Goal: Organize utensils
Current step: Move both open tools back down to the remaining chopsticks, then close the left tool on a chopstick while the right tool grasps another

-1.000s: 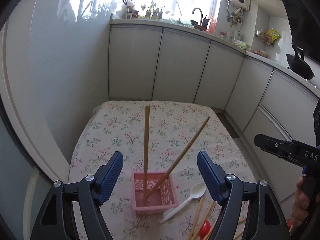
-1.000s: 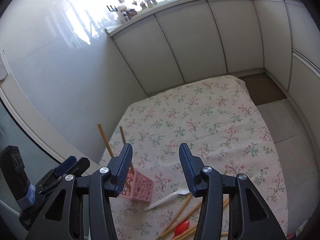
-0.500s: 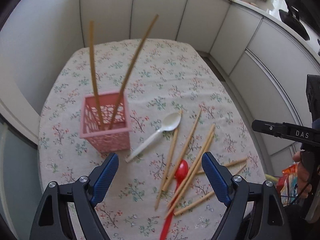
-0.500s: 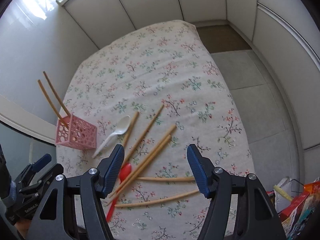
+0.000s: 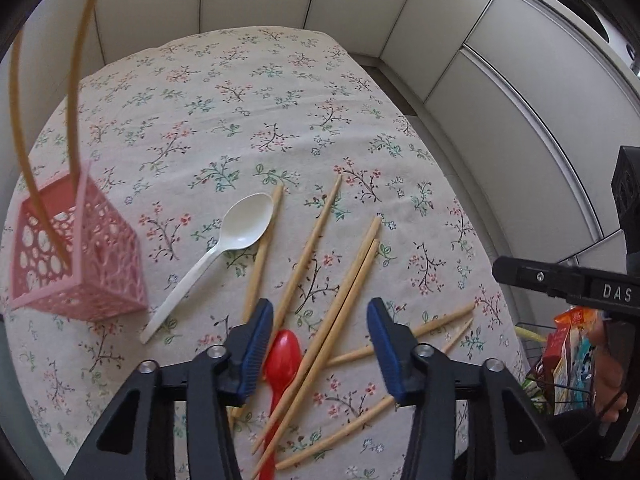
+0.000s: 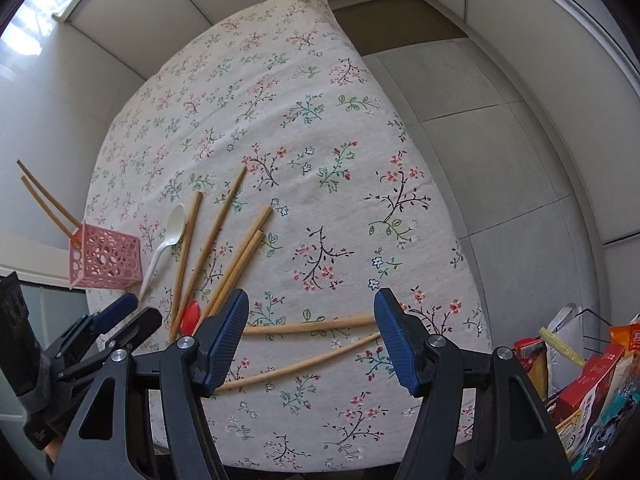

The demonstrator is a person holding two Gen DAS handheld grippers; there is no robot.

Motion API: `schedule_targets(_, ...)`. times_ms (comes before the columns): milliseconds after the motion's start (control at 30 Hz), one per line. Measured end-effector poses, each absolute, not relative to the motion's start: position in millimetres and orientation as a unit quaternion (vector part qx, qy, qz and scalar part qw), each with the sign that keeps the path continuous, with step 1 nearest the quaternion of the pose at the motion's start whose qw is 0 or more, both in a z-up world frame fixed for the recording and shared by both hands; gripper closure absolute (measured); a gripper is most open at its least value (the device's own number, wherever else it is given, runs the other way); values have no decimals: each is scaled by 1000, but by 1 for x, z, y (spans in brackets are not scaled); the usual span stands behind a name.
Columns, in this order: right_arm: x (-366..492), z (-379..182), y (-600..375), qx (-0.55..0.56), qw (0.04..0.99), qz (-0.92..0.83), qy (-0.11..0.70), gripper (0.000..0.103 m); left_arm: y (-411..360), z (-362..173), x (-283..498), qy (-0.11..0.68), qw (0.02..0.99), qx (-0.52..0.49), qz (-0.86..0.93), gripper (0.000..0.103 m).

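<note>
A pink perforated basket stands at the table's left and holds two wooden chopsticks; it also shows in the right wrist view. A white plastic spoon lies beside it. Several loose wooden chopsticks and a red spoon lie scattered on the floral tablecloth. My left gripper is open and empty just above the red spoon and a chopstick pair. My right gripper is open and empty over two chopsticks near the table's front edge.
White cabinets curve around the table at the back and right. Snack packets sit in a wire rack at the right. The tiled floor lies past the table's right edge.
Both grippers have dropped lower and closer to the scattered chopsticks. The left gripper now hangs right over the red spoon, and the basket has slid to the left edge of its view.
</note>
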State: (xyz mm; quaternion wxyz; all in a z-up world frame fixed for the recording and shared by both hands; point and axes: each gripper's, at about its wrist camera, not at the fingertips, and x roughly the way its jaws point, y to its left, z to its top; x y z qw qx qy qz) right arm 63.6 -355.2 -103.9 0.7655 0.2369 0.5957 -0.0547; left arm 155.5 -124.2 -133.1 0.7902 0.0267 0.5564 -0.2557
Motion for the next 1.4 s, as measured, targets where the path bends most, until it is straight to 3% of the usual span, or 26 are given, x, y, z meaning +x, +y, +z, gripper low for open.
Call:
schedule_targets(100, 66, -111, -359, 238, 758, -60, 605, 35, -140, -142, 173, 549, 795, 33, -257, 77)
schedule_targets(200, 68, -119, -364, 244, 748, -59, 614, 35, -156, -156, 190, 549, 796, 44, -250, 82)
schedule_targets(667, 83, -143, -379, 263, 726, -66, 632, 35, -195, -192, 229, 542, 804, 74, -233, 83)
schedule_targets(700, 84, -143, -379, 263, 726, -65, 633, 35, -196, -192, 230, 542, 804, 78, -232, 86)
schedule_targets(733, 85, -144, -379, 262, 725, -65, 633, 35, -196, -192, 230, 541, 805, 87, -226, 94)
schedule_targets(800, 87, -146, -379, 264, 723, -66, 635, 35, -196, -192, 229, 543, 804, 98, -222, 95)
schedule_targets(1233, 116, -163, -361, 304, 706, -52, 637, 35, -153, -141, 199, 521, 822, 85, -215, 97)
schedule_targets(1333, 130, -168, -348, 296, 708, -44, 640, 39, -136, -125, 189, 508, 830, 80, -214, 97)
schedule_targets(1400, 139, -171, -341, 290, 709, -39, 642, 49, -125, -115, 183, 497, 837, 83, -212, 97)
